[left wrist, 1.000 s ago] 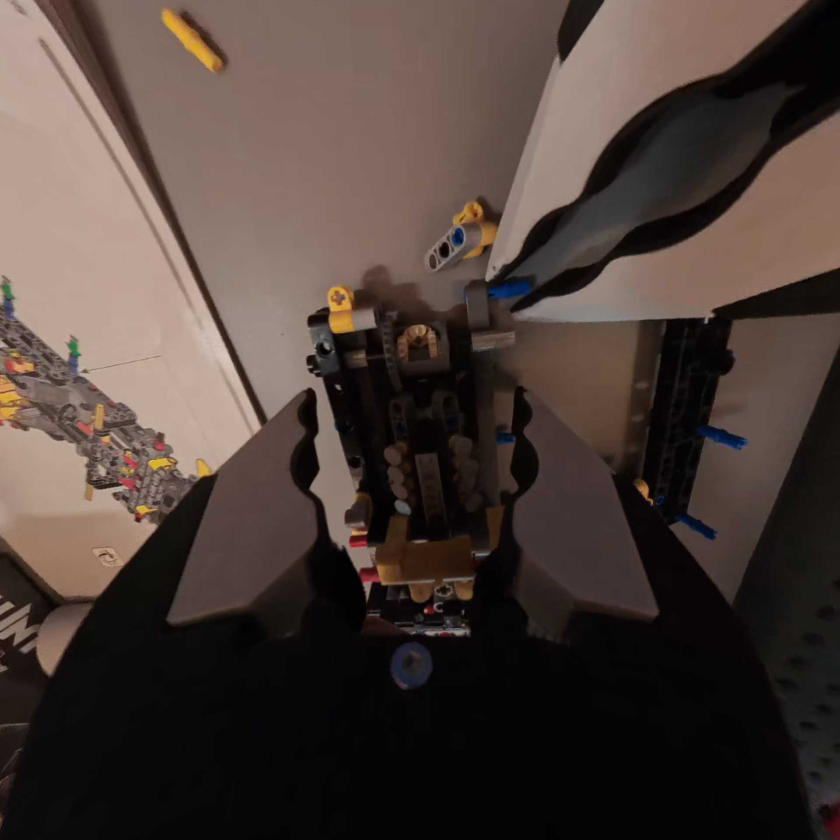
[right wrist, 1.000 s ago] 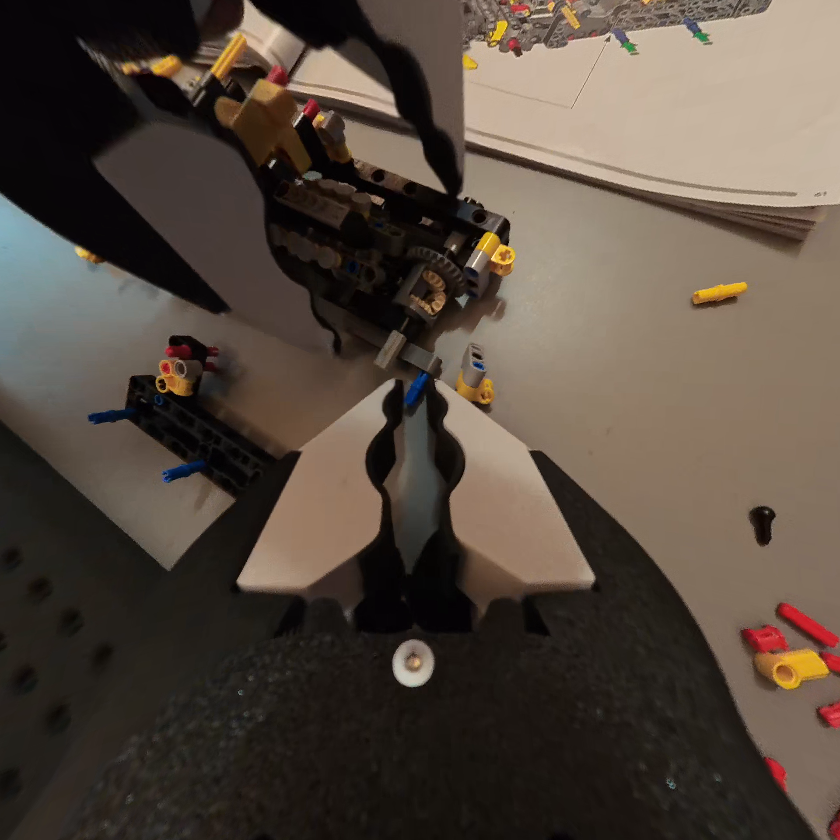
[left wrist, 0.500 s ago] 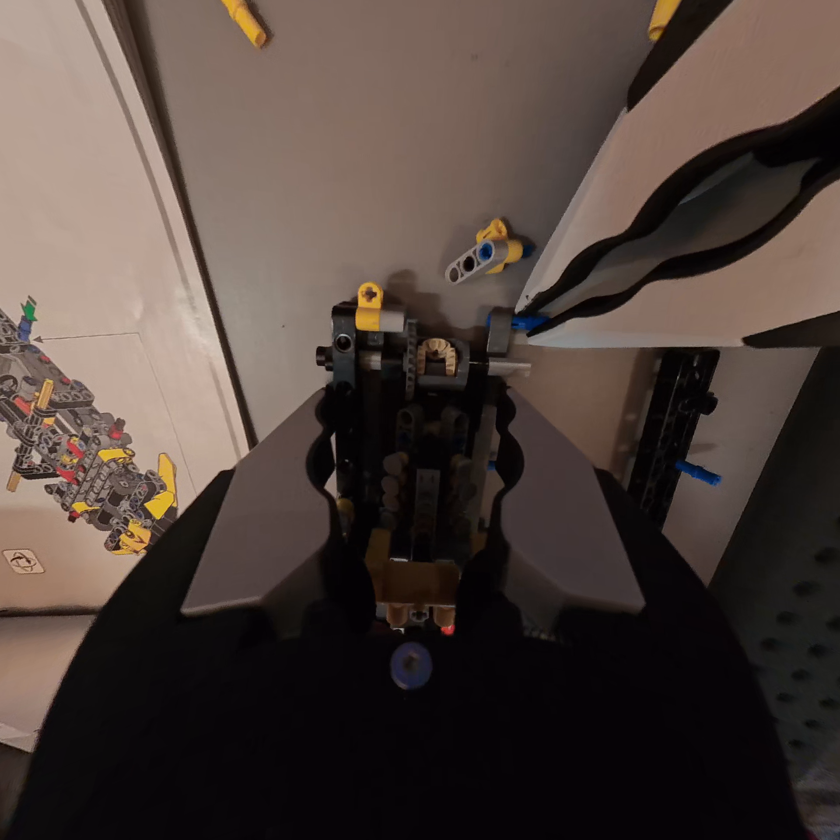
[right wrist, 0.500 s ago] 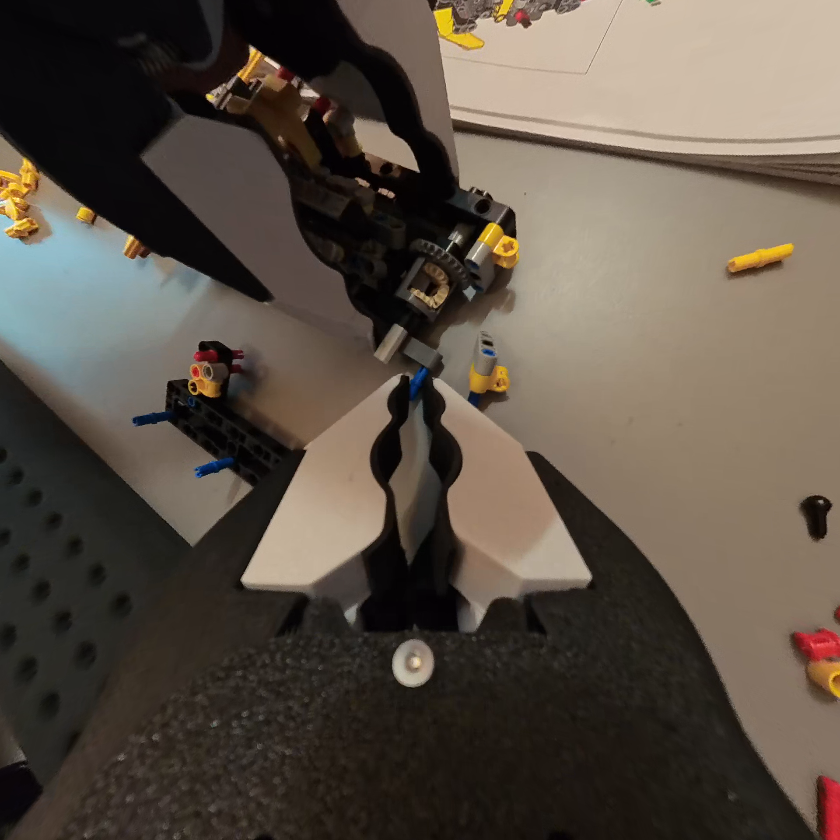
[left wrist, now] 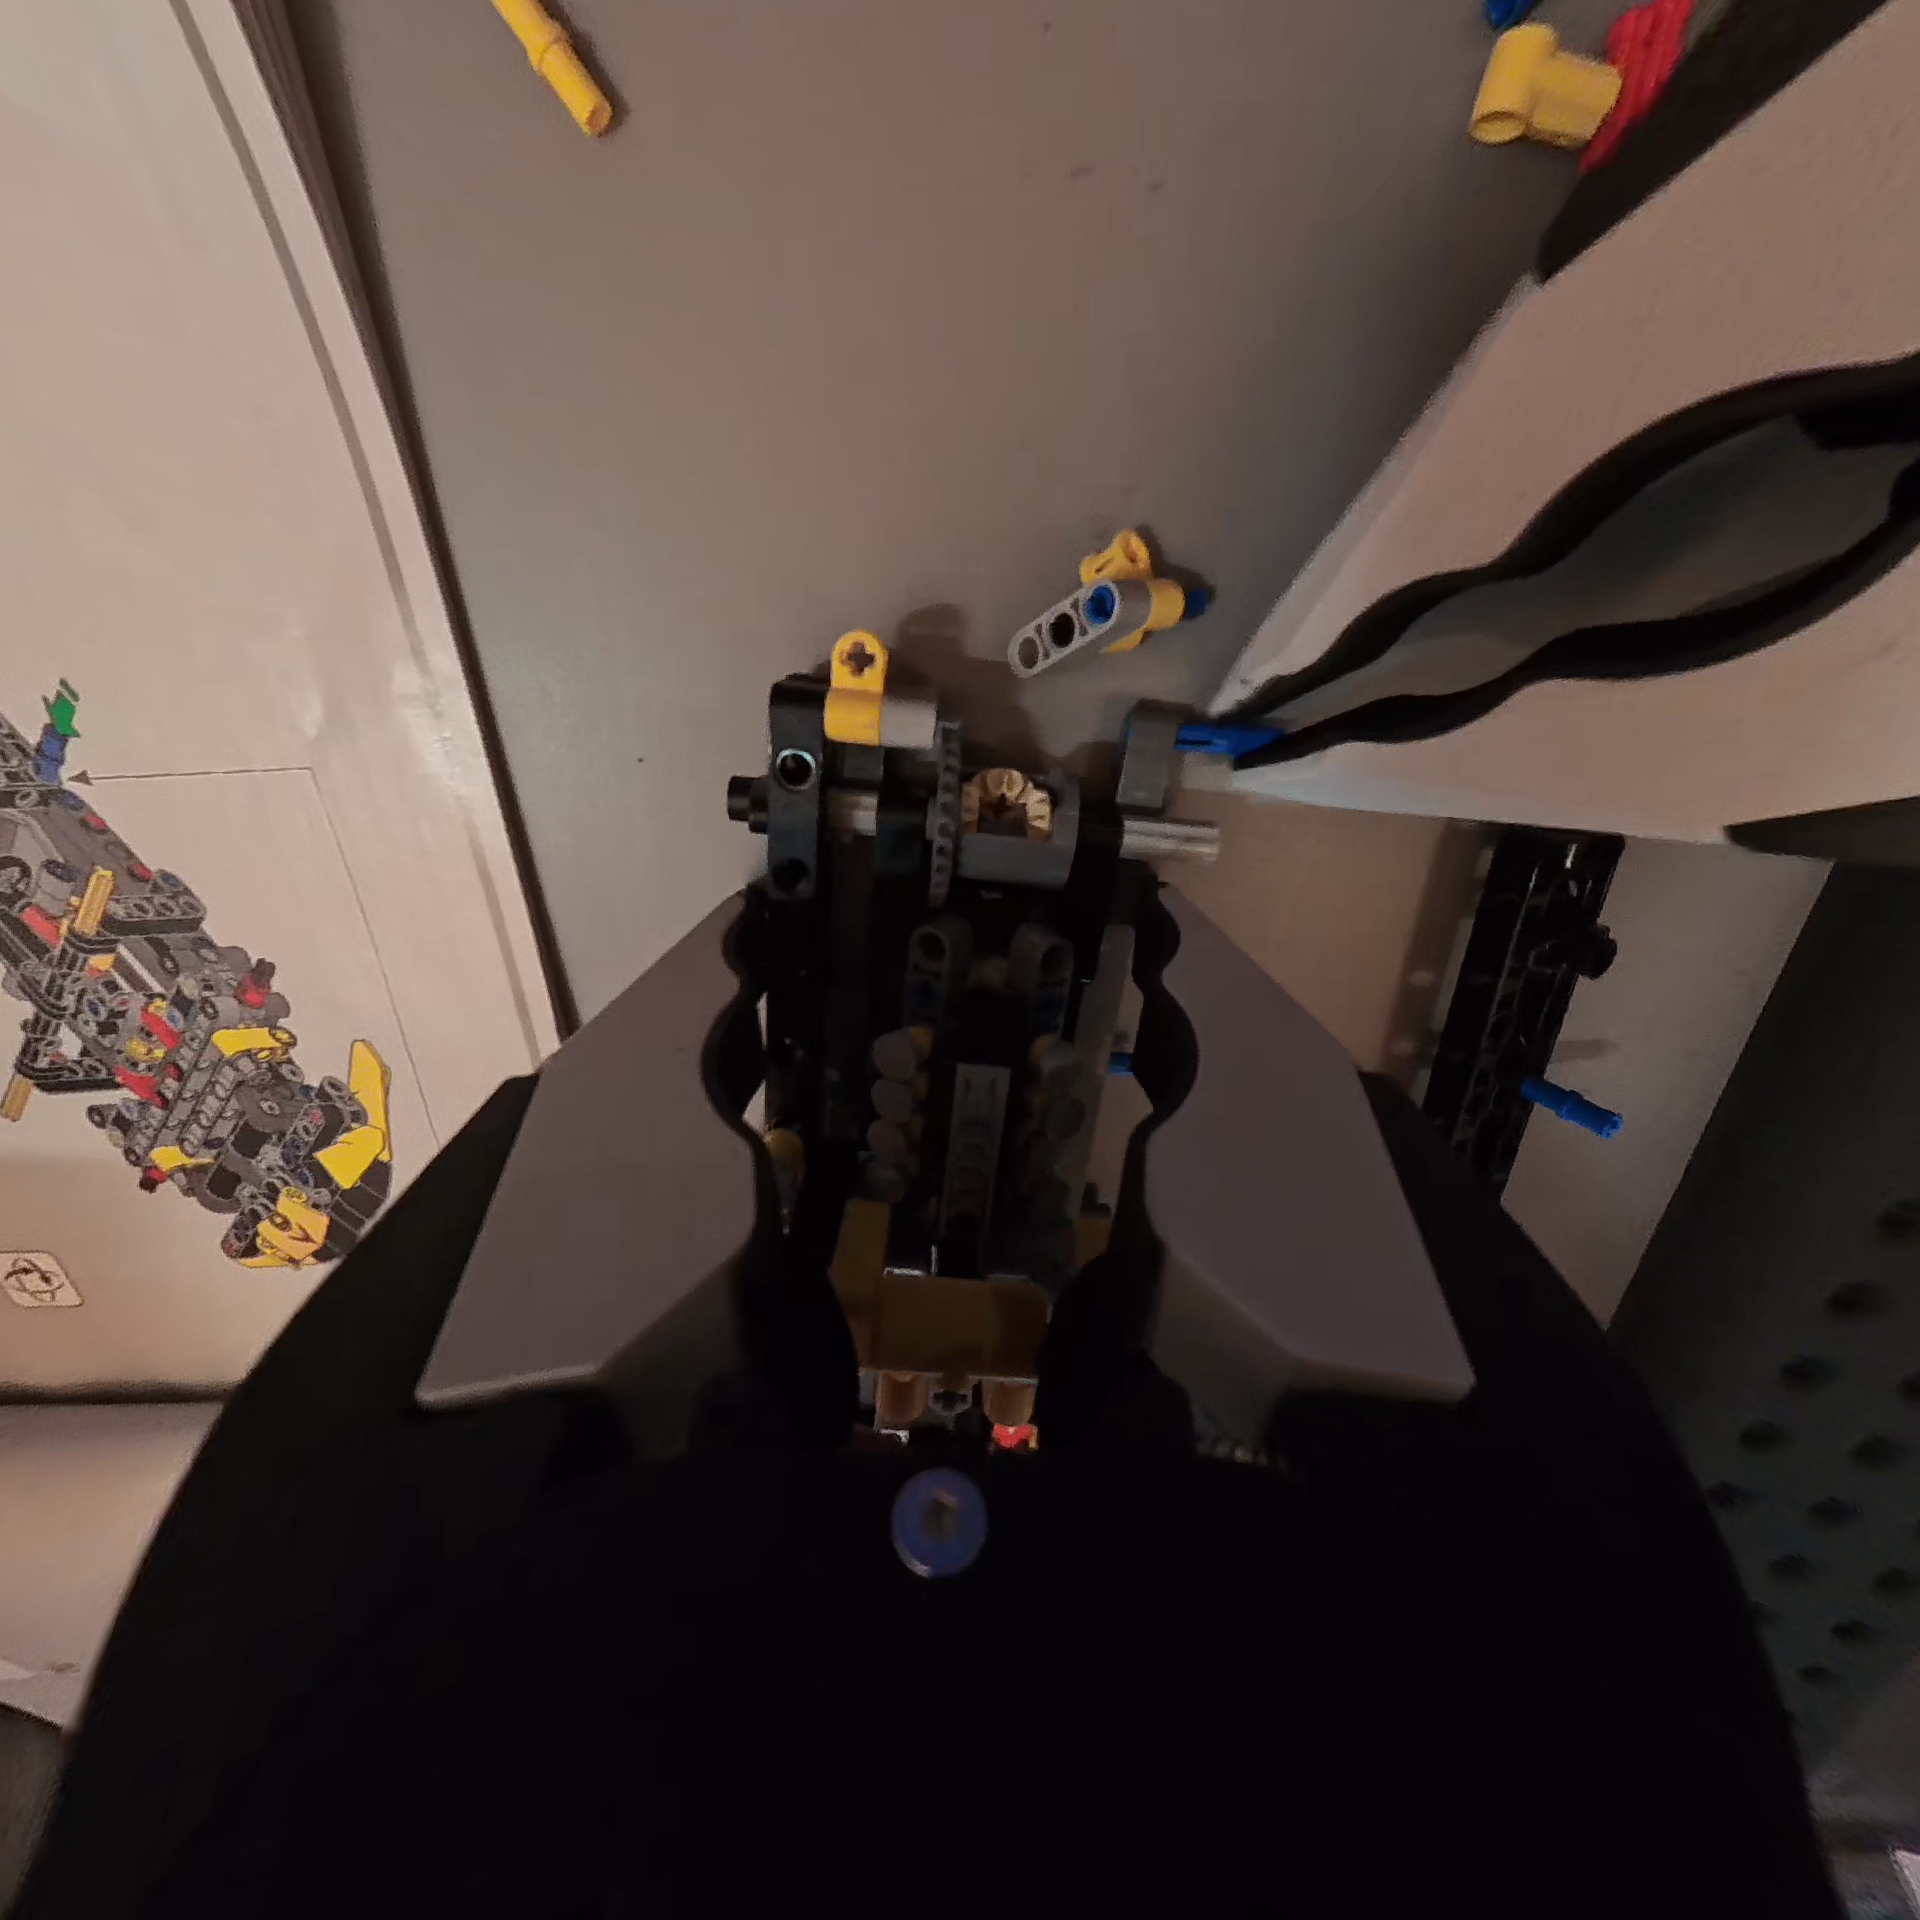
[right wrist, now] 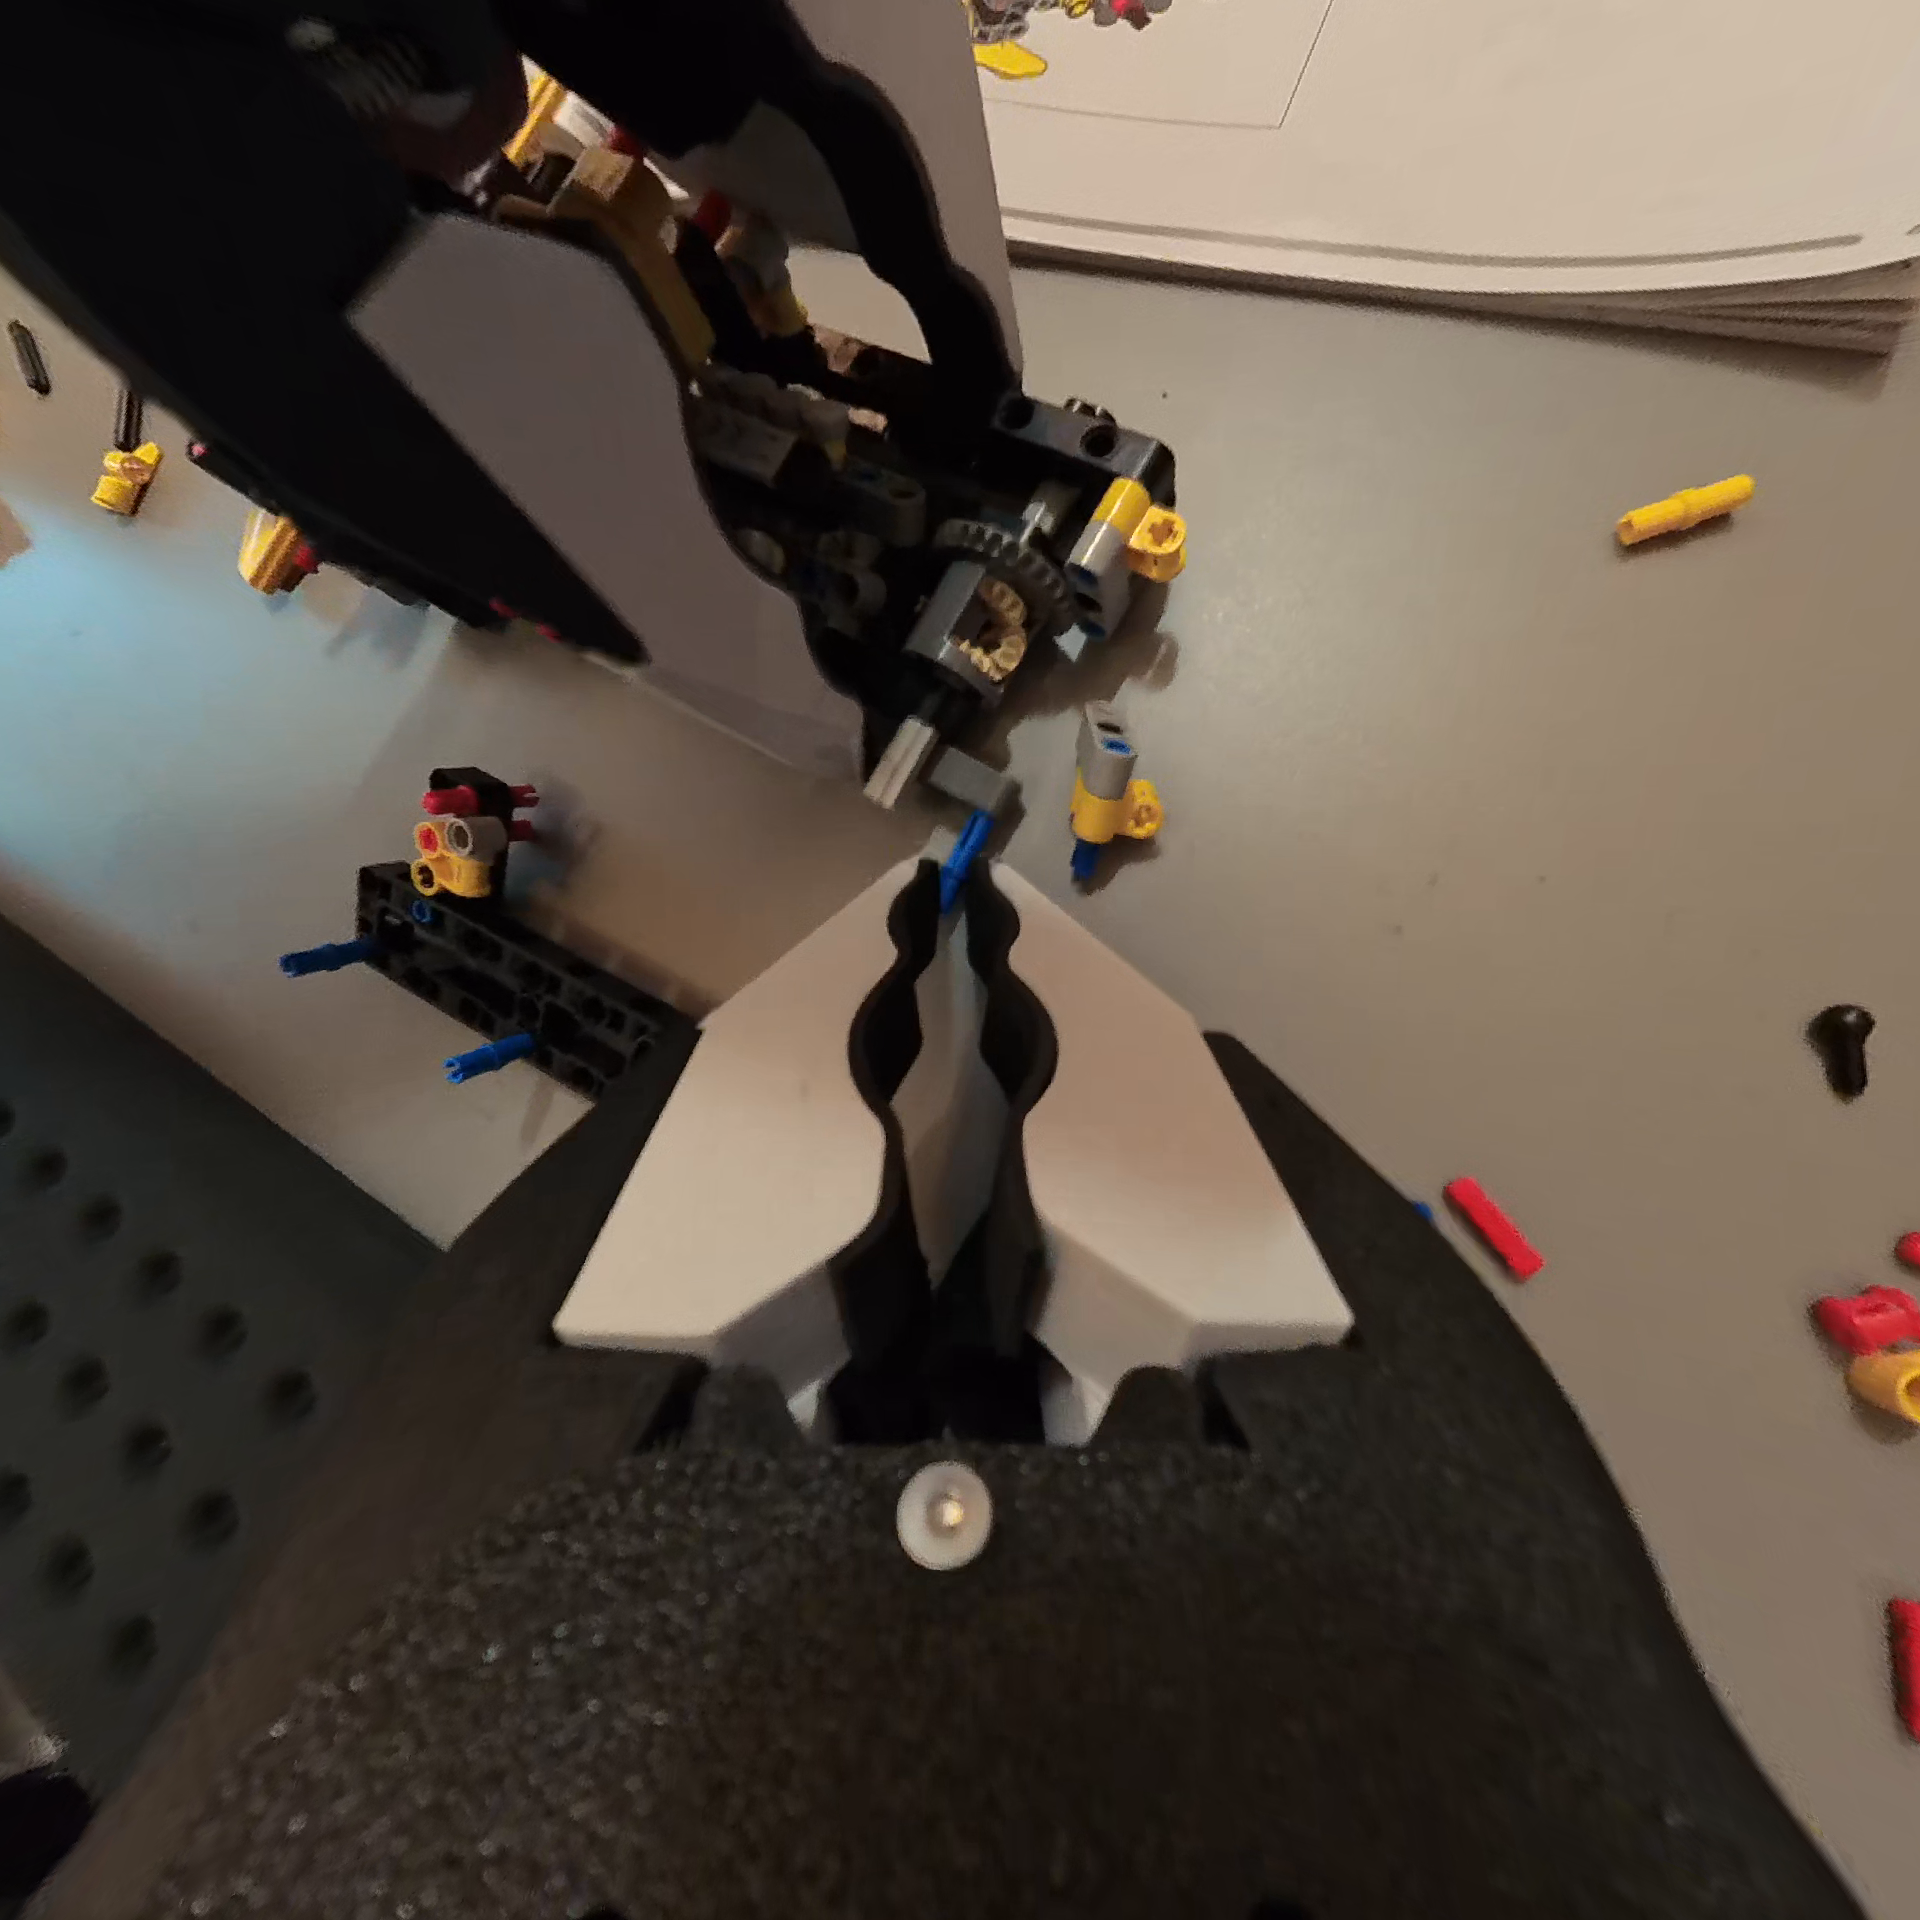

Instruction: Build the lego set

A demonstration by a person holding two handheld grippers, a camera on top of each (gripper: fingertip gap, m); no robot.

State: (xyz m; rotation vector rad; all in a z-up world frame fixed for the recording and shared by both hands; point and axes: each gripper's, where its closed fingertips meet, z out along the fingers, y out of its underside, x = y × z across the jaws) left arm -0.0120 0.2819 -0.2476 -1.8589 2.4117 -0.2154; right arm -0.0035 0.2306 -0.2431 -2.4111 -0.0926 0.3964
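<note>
My left gripper (left wrist: 956,920) is shut on the Lego assembly (left wrist: 935,821), a black and grey frame with a gear and a tan bevel gear at its far end, resting on the grey table. The assembly also shows in the right wrist view (right wrist: 997,582), with the left gripper's fingers (right wrist: 582,416) around it. My right gripper (right wrist: 961,878) is shut on a blue pin (right wrist: 966,847) whose tip meets the grey connector (right wrist: 971,774) on the assembly's axle end. The left wrist view shows the same pin (left wrist: 1210,738) at the connector (left wrist: 1148,758).
An open instruction booklet (left wrist: 208,727) lies left of the assembly. A small grey and yellow sub-piece (right wrist: 1112,790) lies beside the pin. A black beam with blue pins (right wrist: 499,977) is near a dark perforated board (right wrist: 125,1299). A yellow pin (right wrist: 1683,509), black pin (right wrist: 1841,1044) and red parts (right wrist: 1496,1226) lie loose.
My left gripper's fingers have closed from open onto the assembly. My right gripper has kept the blue pin at the grey connector, and both views have drawn closer.
</note>
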